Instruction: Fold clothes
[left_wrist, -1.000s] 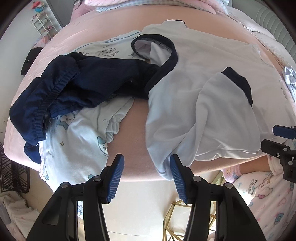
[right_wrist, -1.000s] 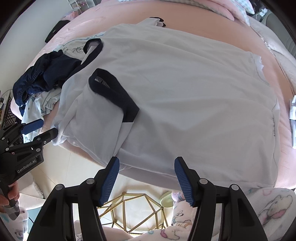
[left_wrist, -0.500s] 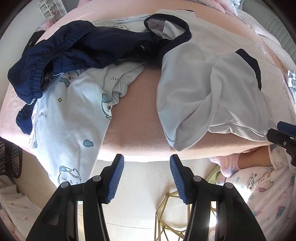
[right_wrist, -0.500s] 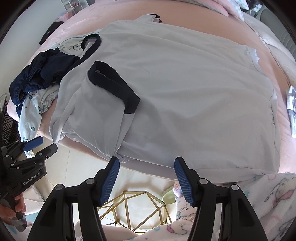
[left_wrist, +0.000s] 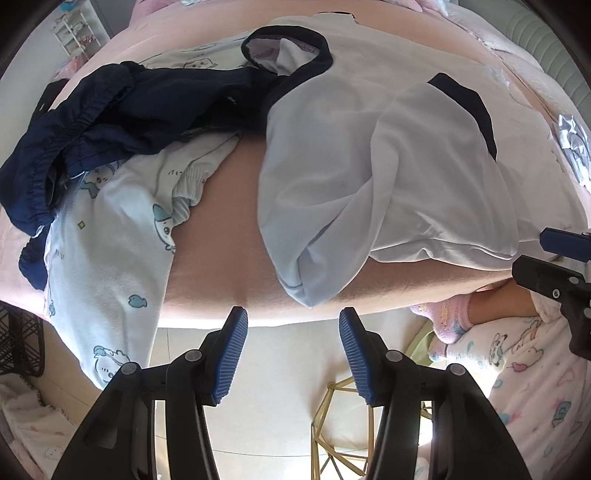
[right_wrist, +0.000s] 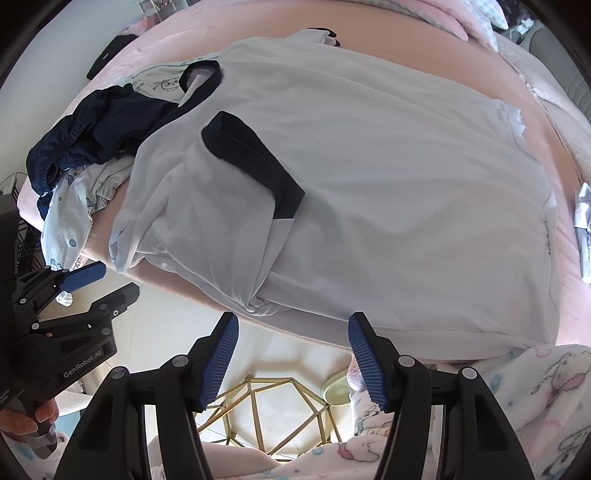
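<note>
Landmark: pink bed (left_wrist: 236, 229).
Shirt: white short-sleeved shirt with navy collar and cuffs (right_wrist: 388, 192), spread flat on the bed, one sleeve folded onto its body.
Pile: navy shorts (left_wrist: 110, 118) over pale blue printed garment (left_wrist: 107, 258), beside the shirt's collar.
Left tongs (left_wrist: 291, 325): parted, empty, off the bed's edge.
Right tongs (right_wrist: 291, 328): parted, empty, at the shirt's near edge.

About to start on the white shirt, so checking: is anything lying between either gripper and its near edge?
Nothing visible does. Both the left gripper and right gripper are open above the white shirt; the navy garment lies at its collar, farther off.
</note>
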